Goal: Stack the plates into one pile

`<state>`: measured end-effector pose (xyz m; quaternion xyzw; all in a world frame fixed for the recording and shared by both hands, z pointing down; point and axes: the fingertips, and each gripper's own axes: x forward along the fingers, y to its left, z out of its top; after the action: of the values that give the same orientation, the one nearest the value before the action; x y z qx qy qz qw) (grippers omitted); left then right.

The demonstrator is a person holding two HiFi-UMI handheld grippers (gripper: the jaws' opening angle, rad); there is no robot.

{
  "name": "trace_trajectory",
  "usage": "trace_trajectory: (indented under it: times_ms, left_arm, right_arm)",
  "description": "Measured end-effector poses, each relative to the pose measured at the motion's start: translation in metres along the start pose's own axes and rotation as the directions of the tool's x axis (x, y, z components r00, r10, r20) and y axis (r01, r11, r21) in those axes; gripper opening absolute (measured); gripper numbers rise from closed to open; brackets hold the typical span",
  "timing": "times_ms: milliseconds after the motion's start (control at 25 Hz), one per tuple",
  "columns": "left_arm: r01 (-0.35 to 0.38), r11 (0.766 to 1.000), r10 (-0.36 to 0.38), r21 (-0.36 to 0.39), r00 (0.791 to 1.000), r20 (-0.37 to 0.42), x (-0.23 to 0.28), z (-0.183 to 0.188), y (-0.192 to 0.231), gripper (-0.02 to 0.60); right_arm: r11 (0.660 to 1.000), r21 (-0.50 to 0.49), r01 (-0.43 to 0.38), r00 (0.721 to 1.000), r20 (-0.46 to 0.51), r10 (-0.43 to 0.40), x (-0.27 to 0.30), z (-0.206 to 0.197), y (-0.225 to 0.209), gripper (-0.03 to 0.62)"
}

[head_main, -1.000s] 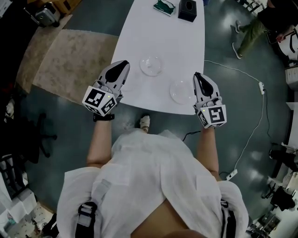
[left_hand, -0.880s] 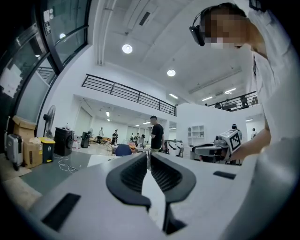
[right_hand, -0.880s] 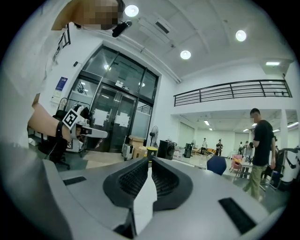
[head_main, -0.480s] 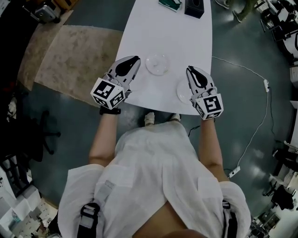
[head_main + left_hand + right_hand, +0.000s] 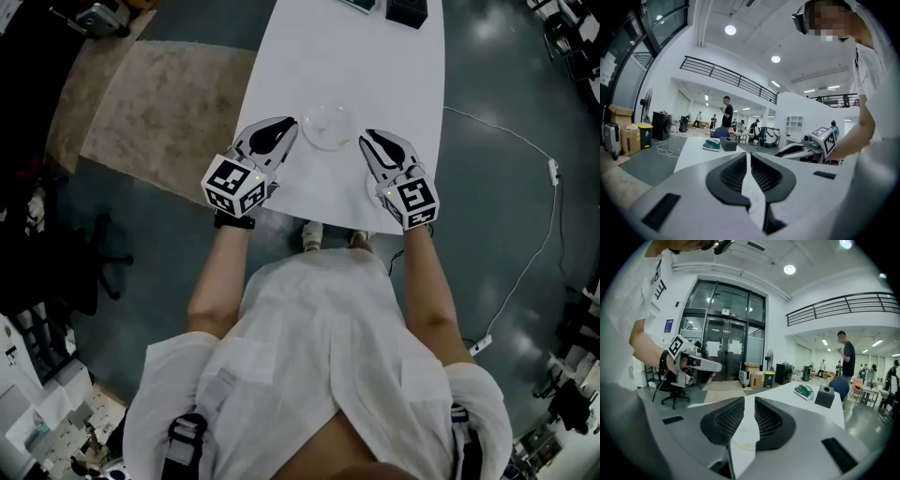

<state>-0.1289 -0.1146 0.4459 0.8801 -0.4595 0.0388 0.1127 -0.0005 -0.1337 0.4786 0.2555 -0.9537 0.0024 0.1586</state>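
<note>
Head view: one clear round glass plate [image 5: 328, 127] lies on the white table [image 5: 347, 56] between both jaw tips. Left gripper [image 5: 284, 127] jaws closed, empty; right gripper [image 5: 369, 138] jaws have just been opening, gripping nothing. Stacking seemingly not begun.

Left tongs [image 5: 287, 127] and right tongs [image 5: 367, 137] (jaws just opening, empty) have moved in beside the plate [image 5: 328, 127].

Two hand-held grippers [image 5: 289, 124] [image 5: 368, 136], one table [image 5: 347, 66]

Clear glass plate, alone and unstacked
The plate [image 5: 328, 126] lies flat on the white table [image 5: 347, 66], close to its near edge.
</note>
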Motion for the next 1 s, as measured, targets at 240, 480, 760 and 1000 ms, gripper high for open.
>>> trace_trajectory:
  times_ms: [240, 480, 760, 1000]
  left_arm:
    - [-0.013, 1.000, 0.011, -0.028, 0.998, -0.060, 0.007, -0.029, 0.007, 0.020]
    - [-0.029, 0.998, 0.024, -0.058, 0.995, -0.101, 0.010, -0.050, 0.017, 0.032]
    - [-0.042, 0.997, 0.032, -0.069, 0.990, -0.137, 0.009, -0.064, 0.021, 0.034]
    - [-0.057, 0.995, 0.045, -0.079, 0.989, -0.142, 0.007, -0.070, 0.025, 0.034]
  right_arm:
    - [0.994, -0.039, -0.099, 0.989, -0.110, 0.094, 0.035, -0.034, 0.019, 0.087]
    - [0.979, -0.073, -0.190, 0.960, -0.225, 0.169, 0.065, -0.069, 0.036, 0.104]
    - [0.923, -0.167, -0.348, 0.866, -0.435, 0.247, 0.087, -0.117, 0.054, 0.115]
    - [0.869, -0.232, -0.438, 0.795, -0.551, 0.254, 0.098, -0.142, 0.060, 0.121]
